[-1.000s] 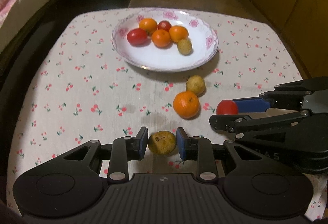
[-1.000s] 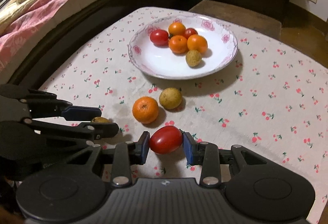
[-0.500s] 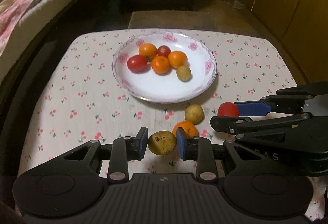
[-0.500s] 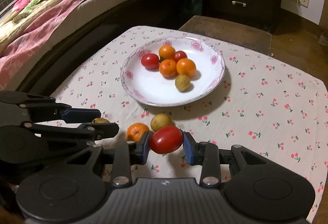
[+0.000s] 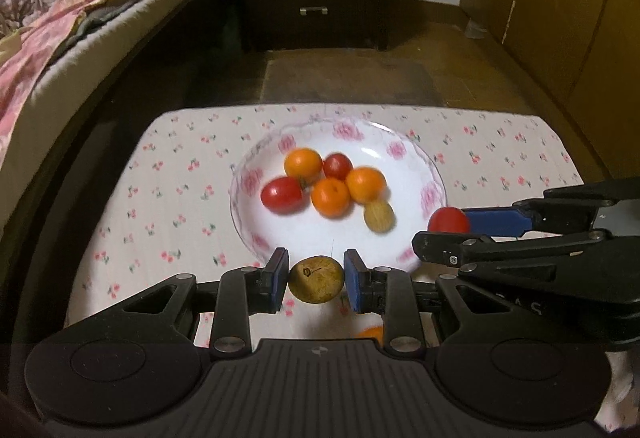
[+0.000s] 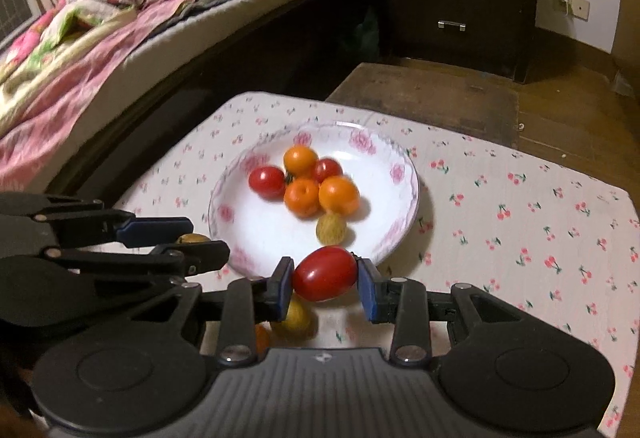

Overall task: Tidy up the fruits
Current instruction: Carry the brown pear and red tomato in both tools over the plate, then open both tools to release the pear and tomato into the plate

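Left tongs [image 5: 316,280] clamped on yellow-brown fruit [image 5: 316,279] w/ small dark stem mark, held above near rim of plate [image 5: 430,173]. Right tongs [image 6: 325,284] clamped on red tomato [image 6: 325,273], also at plate's near rim. Plate on cherry-print surface [image 6: 520,222]; holds 3 oranges, 2 tomatoes, 1 yellow fruit. Orange [image 6: 262,338] & yellow fruit [image 6: 296,318] loose on surface under right tongs. Writing: pale raised letters on right tongs' body in left view, only partly legible, approx. "S".
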The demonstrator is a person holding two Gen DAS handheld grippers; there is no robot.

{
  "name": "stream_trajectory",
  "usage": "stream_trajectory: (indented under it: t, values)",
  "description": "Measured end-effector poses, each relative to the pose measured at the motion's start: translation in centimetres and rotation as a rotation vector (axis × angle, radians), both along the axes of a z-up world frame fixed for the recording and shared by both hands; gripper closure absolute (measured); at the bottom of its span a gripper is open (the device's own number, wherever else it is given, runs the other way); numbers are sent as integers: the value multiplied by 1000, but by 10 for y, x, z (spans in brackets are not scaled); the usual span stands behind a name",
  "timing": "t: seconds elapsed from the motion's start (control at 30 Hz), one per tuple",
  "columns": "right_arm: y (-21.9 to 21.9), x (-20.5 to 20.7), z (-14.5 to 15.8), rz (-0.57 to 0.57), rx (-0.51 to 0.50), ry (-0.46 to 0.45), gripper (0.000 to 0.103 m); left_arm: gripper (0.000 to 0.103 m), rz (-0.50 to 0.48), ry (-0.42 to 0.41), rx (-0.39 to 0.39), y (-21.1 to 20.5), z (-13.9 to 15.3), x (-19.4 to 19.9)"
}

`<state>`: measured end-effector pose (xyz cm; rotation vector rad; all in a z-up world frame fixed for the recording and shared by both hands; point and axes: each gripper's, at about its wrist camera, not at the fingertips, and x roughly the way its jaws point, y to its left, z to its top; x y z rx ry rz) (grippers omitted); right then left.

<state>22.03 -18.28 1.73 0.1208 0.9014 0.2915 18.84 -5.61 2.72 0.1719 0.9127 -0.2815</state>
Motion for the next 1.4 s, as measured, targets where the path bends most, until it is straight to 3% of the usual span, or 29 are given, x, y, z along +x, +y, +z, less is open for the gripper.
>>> stream_trajectory:
  t: [0.47, 1.27, 1.4]
  values:
    - [-3, 34, -14, -4, 5, 1, 63, 67, 22, -1, 16, -4, -13, 29]
    - [0, 46, -32, -3, -10, 25, 63, 66, 38, 27, 10, -2, -32, 42]
    - [0, 47, -33, -7, -8, 26, 63, 61, 46, 31, 6, 0, -32, 43]
